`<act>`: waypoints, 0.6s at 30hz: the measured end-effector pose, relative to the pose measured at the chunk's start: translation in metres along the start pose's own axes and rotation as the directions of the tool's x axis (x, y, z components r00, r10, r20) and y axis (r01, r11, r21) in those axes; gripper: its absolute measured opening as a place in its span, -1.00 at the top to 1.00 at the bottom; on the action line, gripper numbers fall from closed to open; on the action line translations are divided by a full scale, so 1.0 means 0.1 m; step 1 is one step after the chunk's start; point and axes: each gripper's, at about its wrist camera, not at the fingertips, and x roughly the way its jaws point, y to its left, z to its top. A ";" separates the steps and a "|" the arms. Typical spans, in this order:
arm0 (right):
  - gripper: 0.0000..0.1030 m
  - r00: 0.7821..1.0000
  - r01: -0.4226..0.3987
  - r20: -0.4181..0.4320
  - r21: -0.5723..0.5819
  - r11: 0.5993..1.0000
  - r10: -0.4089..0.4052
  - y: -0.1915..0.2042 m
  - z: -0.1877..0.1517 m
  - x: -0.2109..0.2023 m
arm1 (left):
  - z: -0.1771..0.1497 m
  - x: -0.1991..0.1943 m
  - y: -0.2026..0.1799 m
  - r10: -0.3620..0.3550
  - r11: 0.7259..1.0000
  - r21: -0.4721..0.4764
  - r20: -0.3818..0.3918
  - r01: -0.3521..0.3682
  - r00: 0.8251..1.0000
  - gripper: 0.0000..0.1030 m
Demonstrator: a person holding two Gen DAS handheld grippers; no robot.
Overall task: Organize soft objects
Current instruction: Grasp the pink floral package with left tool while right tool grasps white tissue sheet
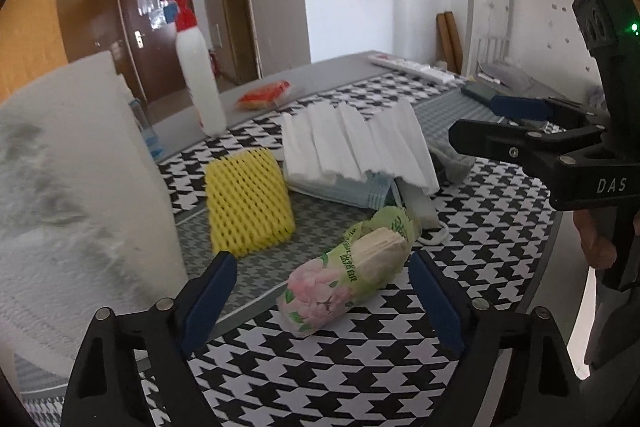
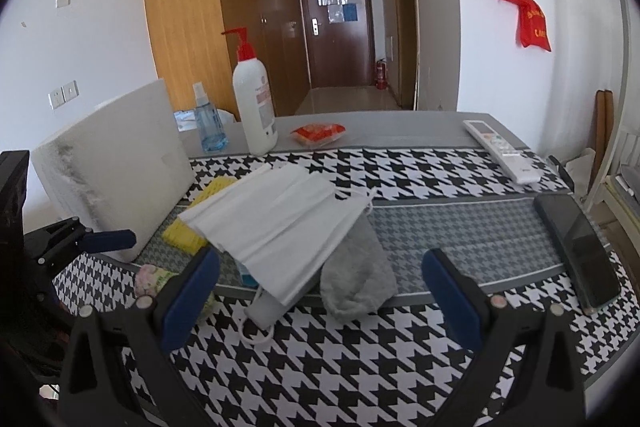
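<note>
A floral green tissue pack [image 1: 348, 267] lies on the houndstooth cloth between the spread fingers of my left gripper [image 1: 322, 261], and neither pad touches it. Just beyond it stand a yellow foam net [image 1: 248, 203] and a stack of white face masks [image 1: 352, 143]. My right gripper [image 2: 322, 255] is open low over the near edge of the masks [image 2: 280, 223] and a grey knit cloth [image 2: 356, 279], holding nothing. In the right wrist view the tissue pack [image 2: 154, 279] peeks out behind the left finger. In the left wrist view the right gripper [image 1: 476, 121] enters from the right.
A large white foam block [image 1: 80, 187] stands close on the left. At the back are a white pump bottle [image 2: 254, 99], a blue spray bottle [image 2: 208, 123] and a red packet [image 2: 318, 133]. A remote [image 2: 500, 151] and a dark phone [image 2: 580, 251] lie on the right.
</note>
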 end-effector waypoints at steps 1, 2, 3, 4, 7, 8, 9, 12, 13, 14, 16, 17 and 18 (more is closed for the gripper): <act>-0.99 1.000 -0.001 -0.005 0.001 1.000 0.001 -0.01 0.00 0.01 | 0.00 0.02 0.00 -0.005 1.000 0.004 -0.006 0.005 1.000 -0.67; -0.99 1.000 -0.003 -0.011 0.002 1.000 0.003 -0.02 0.00 0.03 | 0.00 0.04 0.00 -0.015 1.000 0.008 -0.014 0.015 1.000 -0.66; -0.99 1.000 -0.004 -0.014 0.002 1.000 0.004 -0.01 0.00 0.04 | 0.01 0.07 0.00 -0.023 1.000 0.010 -0.023 0.023 0.999 -0.66; -0.99 1.000 -0.007 -0.018 0.002 1.000 0.007 -0.01 0.00 0.05 | 0.01 0.08 0.00 -0.028 1.000 0.011 -0.029 0.029 0.999 -0.65; -0.99 1.000 -0.018 -0.023 -0.005 1.000 0.018 0.00 0.02 0.07 | 0.00 0.11 0.01 -0.048 0.999 0.006 -0.038 0.049 0.998 -0.61; -0.99 0.999 -0.022 -0.025 -0.008 1.000 0.022 0.02 0.03 0.08 | -0.01 0.13 0.01 -0.059 0.998 0.005 -0.045 0.060 0.997 -0.60; -0.99 0.999 -0.025 -0.024 -0.011 1.000 0.025 0.03 0.04 0.09 | -0.02 0.16 0.01 -0.073 0.997 0.006 -0.058 0.073 0.996 -0.56; -0.98 0.999 -0.037 -0.022 -0.024 0.999 0.036 0.06 0.08 0.10 | -0.02 0.24 0.00 -0.088 0.996 0.014 -0.082 0.089 0.993 -0.36; -0.98 0.999 -0.044 -0.019 -0.029 0.999 0.043 0.08 0.10 0.10 | -0.02 0.26 0.00 -0.103 0.994 0.012 -0.092 0.104 0.990 -0.33; -0.98 0.999 -0.049 -0.017 -0.032 0.998 0.049 0.08 0.12 0.11 | -0.02 0.27 0.00 -0.110 0.994 0.009 -0.096 0.112 0.989 -0.28; -0.98 0.998 -0.059 -0.016 -0.040 0.997 0.059 0.11 0.15 0.13 | -0.02 0.30 0.01 -0.118 0.993 0.003 -0.104 0.119 0.988 -0.18; -0.98 0.998 -0.063 -0.017 -0.046 0.997 0.062 0.13 0.16 0.14 | -0.02 0.32 0.02 -0.127 0.992 0.001 -0.115 0.127 0.985 -0.07; -0.98 0.998 -0.064 -0.021 -0.054 0.997 0.063 0.15 0.17 0.16 | -0.01 0.35 0.03 -0.130 0.991 0.000 -0.125 0.131 0.984 0.00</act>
